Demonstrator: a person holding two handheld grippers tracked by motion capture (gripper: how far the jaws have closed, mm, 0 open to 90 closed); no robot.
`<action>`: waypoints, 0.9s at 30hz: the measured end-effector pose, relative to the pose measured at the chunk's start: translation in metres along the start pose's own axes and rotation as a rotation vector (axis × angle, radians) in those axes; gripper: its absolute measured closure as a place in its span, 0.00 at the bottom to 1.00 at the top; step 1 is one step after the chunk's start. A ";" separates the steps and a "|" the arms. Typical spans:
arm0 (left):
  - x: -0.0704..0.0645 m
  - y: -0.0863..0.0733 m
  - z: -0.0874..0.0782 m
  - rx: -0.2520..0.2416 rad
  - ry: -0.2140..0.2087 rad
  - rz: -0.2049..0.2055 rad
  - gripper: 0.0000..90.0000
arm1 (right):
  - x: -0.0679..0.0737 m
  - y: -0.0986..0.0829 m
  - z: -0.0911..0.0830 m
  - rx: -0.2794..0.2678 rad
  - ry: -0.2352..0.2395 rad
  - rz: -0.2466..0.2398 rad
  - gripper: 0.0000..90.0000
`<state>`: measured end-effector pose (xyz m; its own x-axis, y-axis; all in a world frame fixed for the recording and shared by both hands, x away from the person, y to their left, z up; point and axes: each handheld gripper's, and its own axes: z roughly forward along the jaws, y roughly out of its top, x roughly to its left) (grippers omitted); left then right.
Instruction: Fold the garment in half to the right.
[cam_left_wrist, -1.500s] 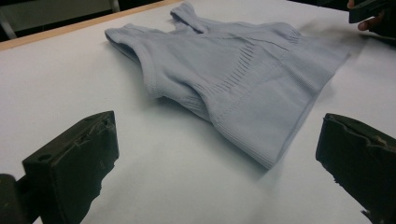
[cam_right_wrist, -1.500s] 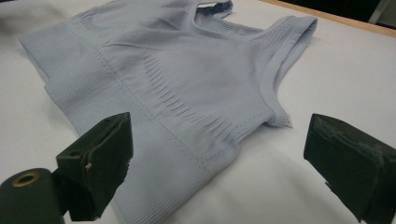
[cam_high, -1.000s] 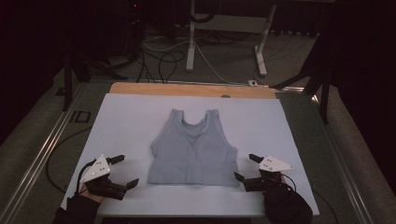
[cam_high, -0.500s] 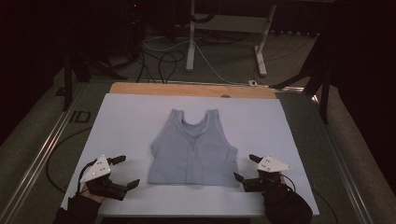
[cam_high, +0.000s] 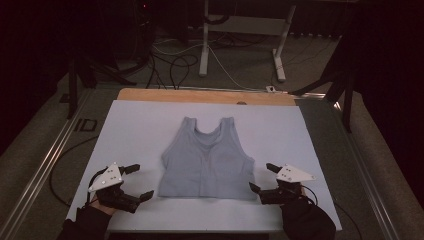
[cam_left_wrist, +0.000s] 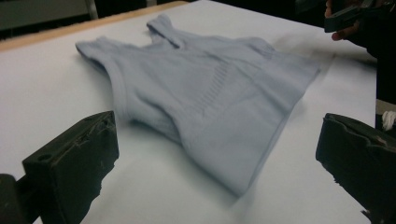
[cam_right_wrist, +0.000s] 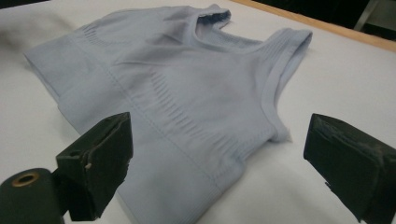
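A pale blue sleeveless crop top (cam_high: 206, 161) lies flat in the middle of the white table sheet (cam_high: 140, 127), straps toward the far edge. My left gripper (cam_high: 140, 181) rests open on the sheet just left of the top's hem corner. My right gripper (cam_high: 261, 178) stands open just right of the opposite hem corner. In the left gripper view the top (cam_left_wrist: 205, 93) lies ahead of the wide-apart jaws, nothing between them. In the right gripper view the top (cam_right_wrist: 177, 93) reaches down between the spread jaws, untouched.
A wooden strip (cam_high: 205, 96) edges the table's far side. Metal rails (cam_high: 45, 165) run along both sides. Beyond the table, cables (cam_high: 170, 65) and white stand legs (cam_high: 205, 45) sit on the dark floor. Bare sheet surrounds the top.
Both grippers have stayed almost still beside the top's lower corners; nothing was grasped or moved.
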<state>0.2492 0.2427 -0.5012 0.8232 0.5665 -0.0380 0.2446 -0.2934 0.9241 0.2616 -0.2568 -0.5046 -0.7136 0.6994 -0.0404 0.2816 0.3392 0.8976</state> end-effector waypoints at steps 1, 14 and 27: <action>-0.001 0.003 0.000 -0.004 -0.009 0.001 0.00 | 0.001 0.003 0.000 0.001 -0.005 -0.003 0.09; -0.002 0.038 -0.003 -0.003 0.010 0.010 0.00 | -0.006 0.051 -0.001 -0.065 -0.025 -0.060 0.09; -0.006 0.059 0.001 0.021 0.009 0.017 0.00 | -0.005 0.102 0.040 -0.090 0.053 -0.129 0.09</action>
<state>0.2589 0.2210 -0.4469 0.8228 0.5680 -0.0189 0.2414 -0.3192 0.9164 0.3192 -0.2006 -0.4306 -0.7736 0.6187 -0.1366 0.1287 0.3645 0.9223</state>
